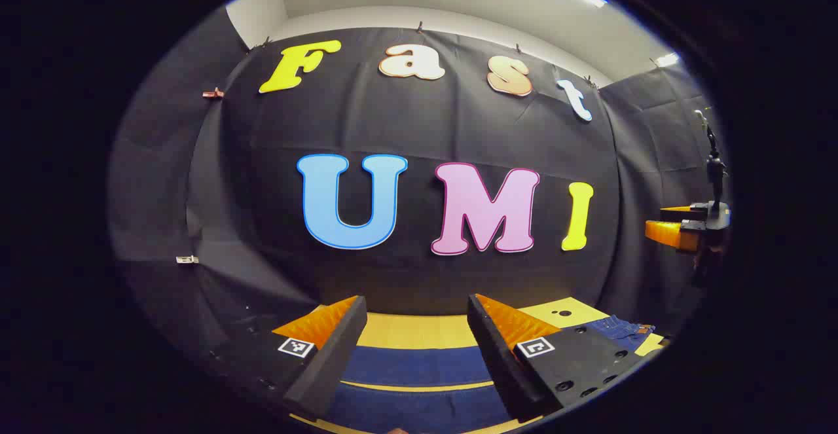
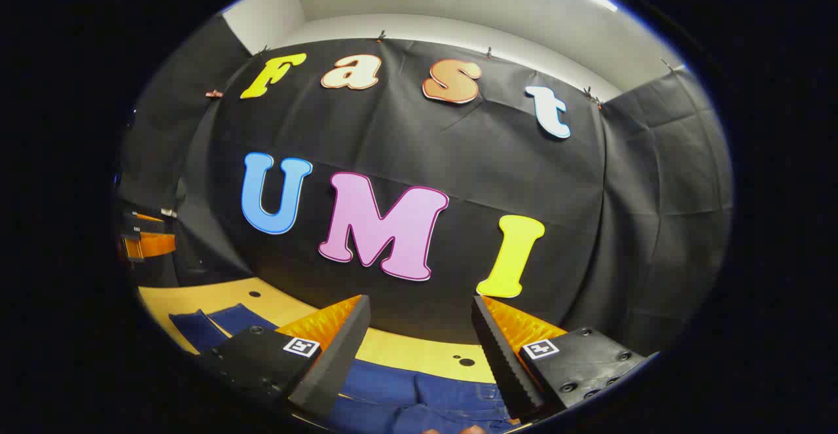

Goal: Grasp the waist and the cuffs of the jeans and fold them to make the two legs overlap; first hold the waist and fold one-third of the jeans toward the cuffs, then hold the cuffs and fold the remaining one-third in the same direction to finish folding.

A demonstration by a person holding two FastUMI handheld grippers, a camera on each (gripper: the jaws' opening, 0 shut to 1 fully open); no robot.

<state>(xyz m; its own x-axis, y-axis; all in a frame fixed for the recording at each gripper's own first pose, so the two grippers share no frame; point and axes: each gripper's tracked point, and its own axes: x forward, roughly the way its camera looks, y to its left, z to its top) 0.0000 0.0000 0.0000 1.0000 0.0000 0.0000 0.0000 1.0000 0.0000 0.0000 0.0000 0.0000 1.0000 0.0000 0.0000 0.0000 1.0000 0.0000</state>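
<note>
Start of first fold: dark blue denim jeans [image 2: 419, 391] flat on yellow wooden table [image 2: 406, 349].
Left gripper [image 1: 416, 329] and right gripper [image 2: 419, 332] spread wide, empty, above jeans; next, likely descent onto waist and cuffs.

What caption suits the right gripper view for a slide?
Open right tool poised above blue jeans lying on the yellow table, nothing grasped.

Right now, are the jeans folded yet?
Not yet. The jeans lie flat on the yellow table, both legs apart, so no fold looks done. The left claw and right claw hover open above them, holding nothing. Overlapping the legs and both folds are left.
</note>
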